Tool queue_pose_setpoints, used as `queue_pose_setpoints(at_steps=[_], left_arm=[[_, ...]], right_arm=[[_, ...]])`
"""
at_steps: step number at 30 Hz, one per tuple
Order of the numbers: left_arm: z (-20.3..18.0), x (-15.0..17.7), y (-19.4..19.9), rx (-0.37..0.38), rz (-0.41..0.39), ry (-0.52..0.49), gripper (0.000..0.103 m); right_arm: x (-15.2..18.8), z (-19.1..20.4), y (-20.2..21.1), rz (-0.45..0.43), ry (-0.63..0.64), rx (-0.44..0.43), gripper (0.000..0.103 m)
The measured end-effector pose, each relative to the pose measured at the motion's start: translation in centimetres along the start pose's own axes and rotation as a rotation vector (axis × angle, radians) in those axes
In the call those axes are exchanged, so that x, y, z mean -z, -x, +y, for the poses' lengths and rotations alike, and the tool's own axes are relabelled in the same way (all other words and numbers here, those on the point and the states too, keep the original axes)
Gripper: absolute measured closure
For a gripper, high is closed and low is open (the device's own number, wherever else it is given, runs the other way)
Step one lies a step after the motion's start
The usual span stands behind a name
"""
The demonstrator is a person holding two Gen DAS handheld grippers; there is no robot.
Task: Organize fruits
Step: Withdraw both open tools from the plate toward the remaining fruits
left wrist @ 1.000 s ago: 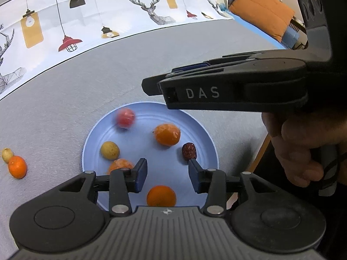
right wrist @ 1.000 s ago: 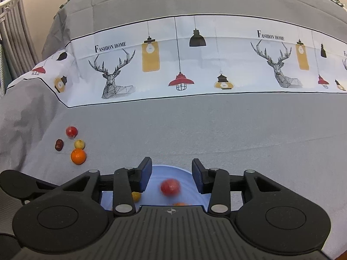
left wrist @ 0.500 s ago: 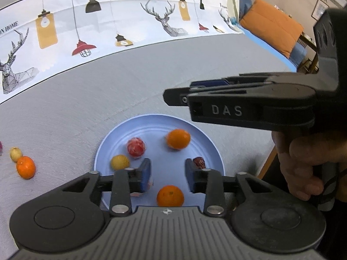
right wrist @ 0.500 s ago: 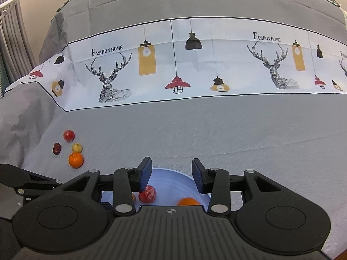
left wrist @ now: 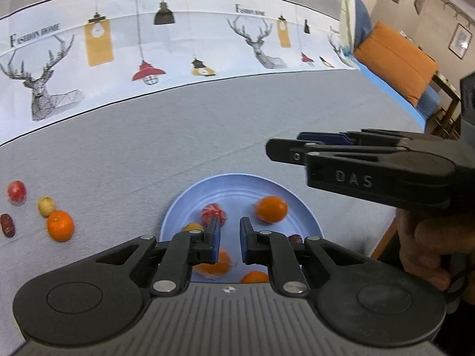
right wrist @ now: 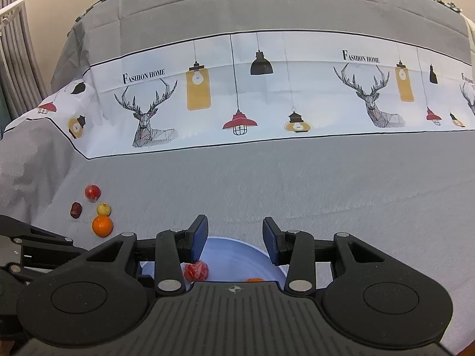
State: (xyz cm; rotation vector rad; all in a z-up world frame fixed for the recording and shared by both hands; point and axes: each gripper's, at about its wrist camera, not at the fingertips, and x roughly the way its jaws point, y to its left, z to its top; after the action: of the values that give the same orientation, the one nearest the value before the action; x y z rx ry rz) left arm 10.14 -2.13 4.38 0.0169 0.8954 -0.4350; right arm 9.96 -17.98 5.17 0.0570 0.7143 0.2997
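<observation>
The left tongs [left wrist: 228, 238] hang above the near part of a blue plate [left wrist: 299, 207], their jaws having just been closing to a narrow gap with nothing between the pads. On the plate lie a red fruit [left wrist: 214, 213], an orange [left wrist: 271, 209], a yellow fruit [left wrist: 193, 227] partly hidden by the left finger, a dark date [left wrist: 295, 239], and two more oranges [left wrist: 219, 264] near the front edge. The right tongs [right wrist: 234, 240] hover over the plate's far rim, jaws moderately apart and empty. Well to the left of the plate on the grey cloth of the desk [left wrist: 118, 160] sit a red fruit [left wrist: 16, 191], a small yellow fruit [left wrist: 46, 206], a date [left wrist: 6, 225] and an orange [left wrist: 60, 225], close together.
</observation>
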Motion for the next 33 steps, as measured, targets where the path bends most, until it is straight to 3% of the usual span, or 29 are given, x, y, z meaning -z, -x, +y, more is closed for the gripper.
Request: queue_pose_setpoints(at_steps=[4, 8, 12, 19, 22, 23, 26, 29, 33], left_arm=[[0.5, -0.3, 0.7, -0.02, -0.034, 0.026, 0.088], [1.0, -0.6, 2.1, -0.116, -0.117, 0.041, 0.093], [1.8, -1.3, 4.3, -0.184, -0.209, 0.065, 0.096], [6.7, -4.1, 6.4, -0.322, -0.188, 0.112, 0.096], [9.8, -2.8, 6.2, -0.419, -0.231, 0.126, 0.096], [11.2, -2.4, 5.7, -0.437, -0.184, 0.187, 0.096], [14.1, -1.1, 5.6, -0.455, -0.202, 0.282, 0.096], [16.8, -0.5, 4.9, -0.457, -0.144, 0.398, 0.096], [19.5, 0.5, 5.0, -0.458, -0.137, 0.531, 0.096]], right_arm=[[0.0, 0.3, 0.0, -0.009, 0.007, -0.01, 0.07], [0.0, 0.7, -0.2, -0.008, 0.011, -0.037, 0.085], [-0.1, 1.1, -0.1, -0.014, 0.011, -0.053, 0.086], [-0.3, 2.7, -0.2, -0.015, 0.02, -0.104, 0.086], [-0.3, 3.8, -0.5, -0.01, 0.035, -0.131, 0.086], [-0.3, 4.2, -0.5, -0.008, 0.04, -0.138, 0.086], [-0.3, 5.4, -0.9, -0.004, 0.055, -0.168, 0.085], [-0.3, 6.7, -1.6, 0.008, 0.065, -0.199, 0.086], [-0.4, 9.5, -3.1, 0.021, 0.102, -0.249, 0.086]])
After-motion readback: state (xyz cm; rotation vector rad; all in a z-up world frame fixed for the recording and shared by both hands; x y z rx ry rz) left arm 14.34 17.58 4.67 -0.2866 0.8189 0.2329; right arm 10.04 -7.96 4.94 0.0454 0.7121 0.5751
